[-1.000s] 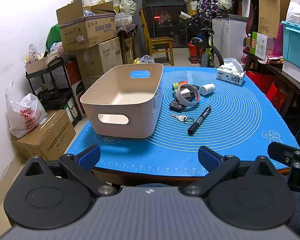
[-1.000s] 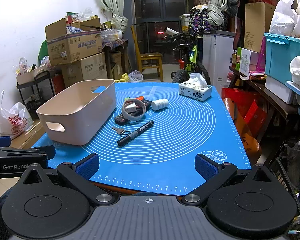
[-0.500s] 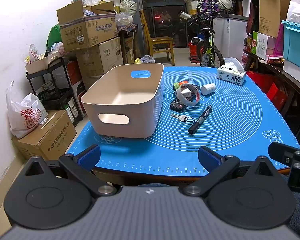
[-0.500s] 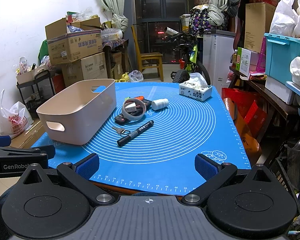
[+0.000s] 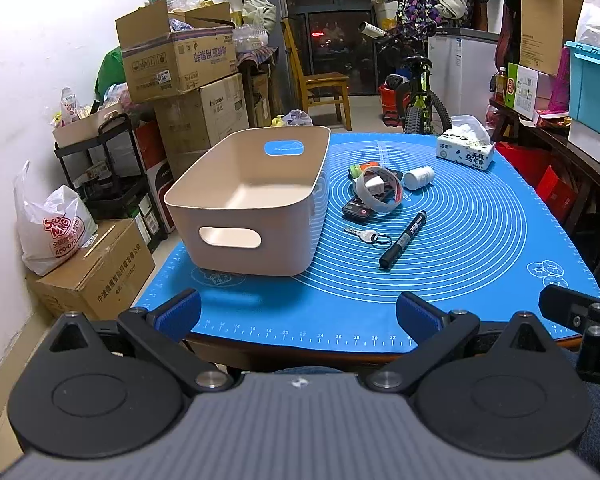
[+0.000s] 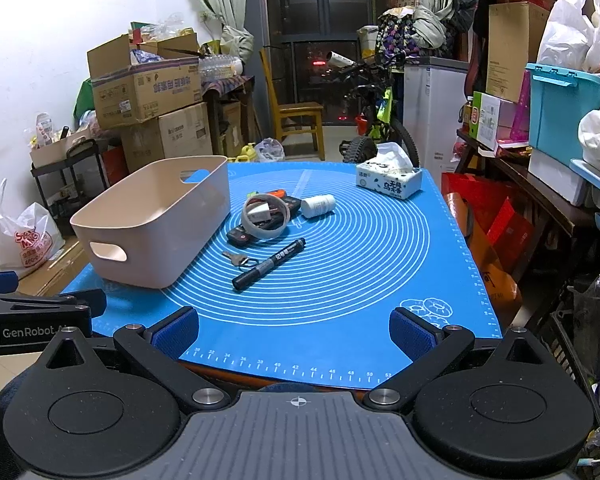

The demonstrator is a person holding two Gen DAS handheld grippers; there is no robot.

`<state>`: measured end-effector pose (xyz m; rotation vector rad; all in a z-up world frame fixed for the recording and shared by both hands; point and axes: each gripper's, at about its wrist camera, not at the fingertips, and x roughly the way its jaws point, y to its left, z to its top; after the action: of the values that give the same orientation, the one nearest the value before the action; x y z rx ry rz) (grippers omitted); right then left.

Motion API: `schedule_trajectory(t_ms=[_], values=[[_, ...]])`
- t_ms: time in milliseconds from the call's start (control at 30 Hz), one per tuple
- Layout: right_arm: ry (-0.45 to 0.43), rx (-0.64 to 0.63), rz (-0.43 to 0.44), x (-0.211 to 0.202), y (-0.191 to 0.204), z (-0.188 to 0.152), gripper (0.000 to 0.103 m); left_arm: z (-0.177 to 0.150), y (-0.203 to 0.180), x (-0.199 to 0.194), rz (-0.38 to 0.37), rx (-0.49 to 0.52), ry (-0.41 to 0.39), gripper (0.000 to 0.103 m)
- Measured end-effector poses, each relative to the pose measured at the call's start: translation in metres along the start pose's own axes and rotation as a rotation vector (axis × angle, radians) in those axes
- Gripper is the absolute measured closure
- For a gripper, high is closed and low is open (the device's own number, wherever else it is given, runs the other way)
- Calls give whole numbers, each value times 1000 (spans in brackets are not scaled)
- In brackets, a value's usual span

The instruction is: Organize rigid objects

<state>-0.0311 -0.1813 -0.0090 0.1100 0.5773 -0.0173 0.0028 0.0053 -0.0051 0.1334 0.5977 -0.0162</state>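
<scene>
Right wrist view: "GenRobot" on left tongs [image 6: 36, 320], both tongs [image 6: 294, 330] spread apart, empty, short of black marker [image 6: 269, 258]

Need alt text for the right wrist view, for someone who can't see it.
Right wrist fisheye: the open right gripper hovers at the near edge of a blue mat, holding nothing. On the mat sit an empty beige bin, then a black marker, a key, a tape roll, a white bottle and a tissue pack.
</scene>
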Motion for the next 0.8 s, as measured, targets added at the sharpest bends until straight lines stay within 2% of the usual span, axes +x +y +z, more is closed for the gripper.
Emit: schedule_trajectory(t_ms=[800], values=[[1,0,1,1,1,-1,2,0,-3,-2,9,10,4,1]])
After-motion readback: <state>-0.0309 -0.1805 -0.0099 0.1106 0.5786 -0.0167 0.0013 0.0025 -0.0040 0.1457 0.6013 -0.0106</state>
